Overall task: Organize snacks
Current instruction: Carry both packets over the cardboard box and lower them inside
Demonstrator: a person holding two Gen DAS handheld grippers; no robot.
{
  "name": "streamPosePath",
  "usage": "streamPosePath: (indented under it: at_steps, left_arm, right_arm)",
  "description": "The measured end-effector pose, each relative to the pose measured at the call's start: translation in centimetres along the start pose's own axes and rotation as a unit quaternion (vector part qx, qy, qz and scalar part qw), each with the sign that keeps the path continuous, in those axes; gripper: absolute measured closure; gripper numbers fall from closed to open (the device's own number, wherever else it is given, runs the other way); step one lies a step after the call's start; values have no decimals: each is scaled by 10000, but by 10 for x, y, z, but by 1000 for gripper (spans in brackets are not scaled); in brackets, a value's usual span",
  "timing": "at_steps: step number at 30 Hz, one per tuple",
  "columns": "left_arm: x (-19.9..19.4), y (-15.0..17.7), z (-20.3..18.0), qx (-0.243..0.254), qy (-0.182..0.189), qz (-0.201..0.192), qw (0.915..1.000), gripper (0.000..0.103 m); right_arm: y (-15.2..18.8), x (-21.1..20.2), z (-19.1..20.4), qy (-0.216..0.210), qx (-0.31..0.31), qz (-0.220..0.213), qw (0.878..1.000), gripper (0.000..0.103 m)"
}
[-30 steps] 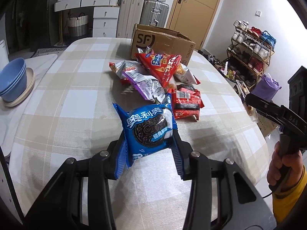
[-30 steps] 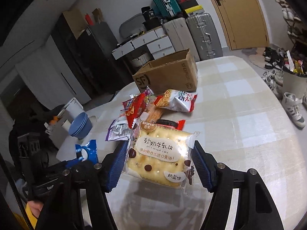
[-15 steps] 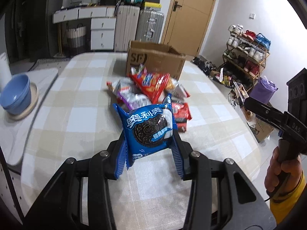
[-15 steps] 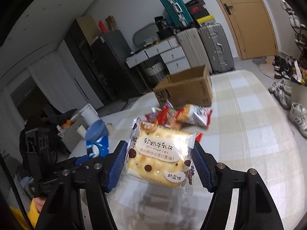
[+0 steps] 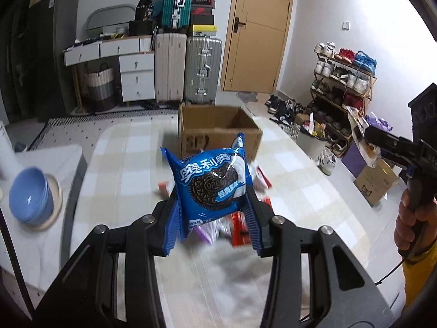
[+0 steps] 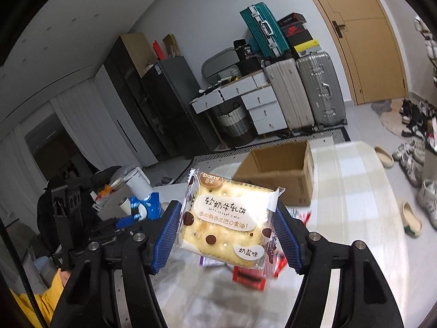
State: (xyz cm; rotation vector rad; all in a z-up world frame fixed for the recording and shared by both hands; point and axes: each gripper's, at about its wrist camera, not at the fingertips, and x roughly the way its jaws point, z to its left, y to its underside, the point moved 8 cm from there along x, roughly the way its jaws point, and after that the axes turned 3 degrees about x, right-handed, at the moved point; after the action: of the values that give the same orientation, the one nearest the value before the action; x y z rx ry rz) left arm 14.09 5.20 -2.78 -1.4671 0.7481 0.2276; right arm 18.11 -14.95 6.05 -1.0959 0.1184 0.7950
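Note:
My left gripper (image 5: 213, 227) is shut on a blue Oreo packet (image 5: 211, 181) and holds it above the checked table (image 5: 128, 169). My right gripper (image 6: 228, 239) is shut on a pale nougat cracker packet (image 6: 226, 218), also held in the air. An open brown cardboard box (image 5: 218, 131) stands on the far part of the table; it also shows in the right wrist view (image 6: 278, 172). A pile of snack bags (image 5: 237, 224) lies on the table, mostly hidden behind the Oreo packet. The right gripper shows at the right edge of the left wrist view (image 5: 366, 134).
Stacked blue bowls (image 5: 30, 199) sit on a side surface to the left. Suitcases (image 5: 188, 68) and white drawers (image 5: 136, 79) stand behind the table by a door. A shoe rack (image 5: 341, 82) and loose shoes (image 6: 409, 218) are on the right.
Both grippers have risen and tilted up with their packets. The snack pile has dropped low in view and the box's open top now shows.

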Motion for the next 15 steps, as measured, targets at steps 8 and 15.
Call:
streamPosePath:
  at_steps: [8,15]
  left_arm:
    - [41,-93,8,198,43,-84,9998,64]
    - [125,-156,10,274,-155,130,9994,64]
  right_arm:
    - [-77,57,4,-132,-316,-134,9993,35]
    - [-123,134,-24,-20,-206,74,9998,35]
